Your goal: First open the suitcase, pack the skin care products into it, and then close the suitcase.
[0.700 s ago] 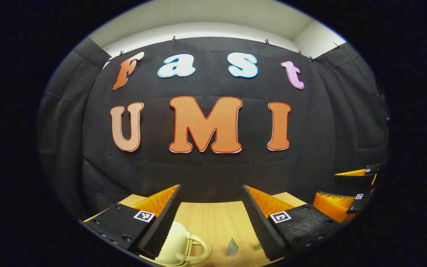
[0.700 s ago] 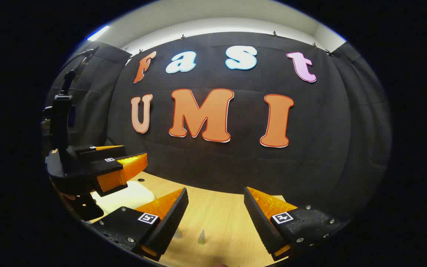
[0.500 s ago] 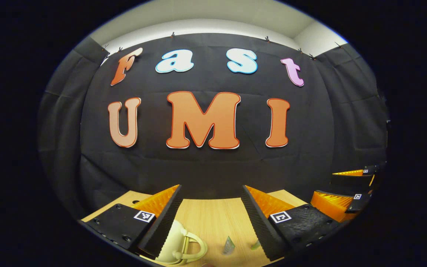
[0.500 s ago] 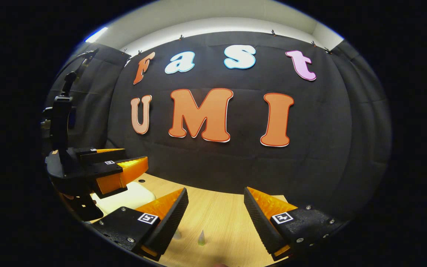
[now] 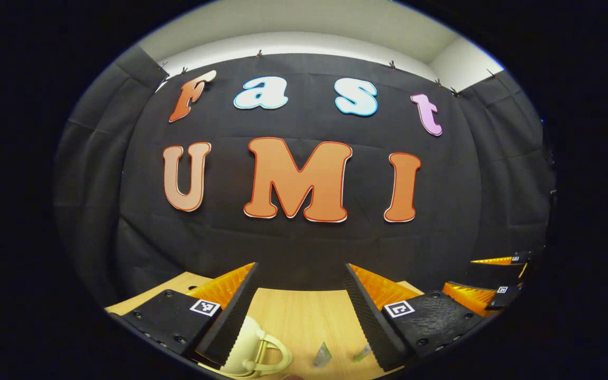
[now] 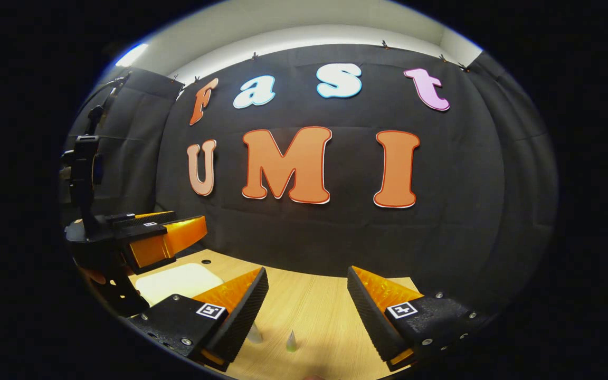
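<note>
A cream suitcase (image 5: 251, 348) with a loop handle lies closed on the wooden table (image 5: 304, 316), low in the left gripper view, partly behind my left finger. In the right gripper view the suitcase (image 6: 177, 279) lies at the left. Two small skin care tubes (image 5: 322, 356) stand on the table to its right, and their tips (image 6: 292, 342) also poke up in the right gripper view. My left gripper (image 5: 301, 274) hovers open above the suitcase's right side, holding nothing. My right gripper (image 6: 306, 274) is open above the tubes, also holding nothing.
The black cloth wall rises close behind the table's far edge. The right gripper (image 5: 486, 277) shows at the far right of the left gripper view. The left gripper (image 6: 167, 237) and its black handle show at the left of the right gripper view.
Both grippers shifted only slightly. In the right gripper view the left gripper sits a little higher, uncovering more of the suitcase. Both stay open.
</note>
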### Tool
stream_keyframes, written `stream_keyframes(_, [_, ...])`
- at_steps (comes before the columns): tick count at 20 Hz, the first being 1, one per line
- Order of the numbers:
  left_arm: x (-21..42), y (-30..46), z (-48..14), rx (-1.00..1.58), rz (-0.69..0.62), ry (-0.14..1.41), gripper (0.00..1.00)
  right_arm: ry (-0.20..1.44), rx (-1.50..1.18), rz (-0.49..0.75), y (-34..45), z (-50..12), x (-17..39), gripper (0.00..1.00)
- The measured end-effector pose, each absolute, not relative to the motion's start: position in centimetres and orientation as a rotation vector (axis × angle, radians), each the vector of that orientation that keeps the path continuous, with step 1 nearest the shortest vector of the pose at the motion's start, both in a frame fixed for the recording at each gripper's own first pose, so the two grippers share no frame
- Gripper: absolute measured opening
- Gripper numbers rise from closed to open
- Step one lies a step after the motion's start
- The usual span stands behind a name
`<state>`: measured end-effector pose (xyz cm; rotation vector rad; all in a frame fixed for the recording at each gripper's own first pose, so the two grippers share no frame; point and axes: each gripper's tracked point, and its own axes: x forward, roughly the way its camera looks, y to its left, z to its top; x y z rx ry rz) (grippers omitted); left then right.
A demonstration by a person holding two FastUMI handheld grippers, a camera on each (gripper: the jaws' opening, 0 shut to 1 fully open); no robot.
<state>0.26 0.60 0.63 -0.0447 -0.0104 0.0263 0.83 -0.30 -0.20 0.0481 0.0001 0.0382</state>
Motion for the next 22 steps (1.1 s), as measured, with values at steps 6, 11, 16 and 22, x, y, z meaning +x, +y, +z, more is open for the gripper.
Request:
stream_keyframes(6, [0.0, 1.0, -3.8, 0.106, 0.030, 0.106, 0.97, 0.010, 0.043, 0.029, -1.7, -0.7, 0.9, 0.95])
stream_keyframes(11, [-0.4, 0.5, -9.1, 0.274, -0.004, 0.221, 0.98, 0.010, 0.041, 0.027, -3.5, -1.1, 1.0, 0.95])
stream_keyframes(16, [-1.0, 0.7, -15.1, 0.470, -0.037, 0.343, 0.97, 0.011, 0.022, 0.030, -5.4, -2.2, 1.1, 0.95])
stream_keyframes(22, [-2.3, 0.9, -21.5, 0.660, -0.080, 0.467, 0.95, 0.032, 0.011, 0.008, -7.7, -3.2, 0.9, 0.95])
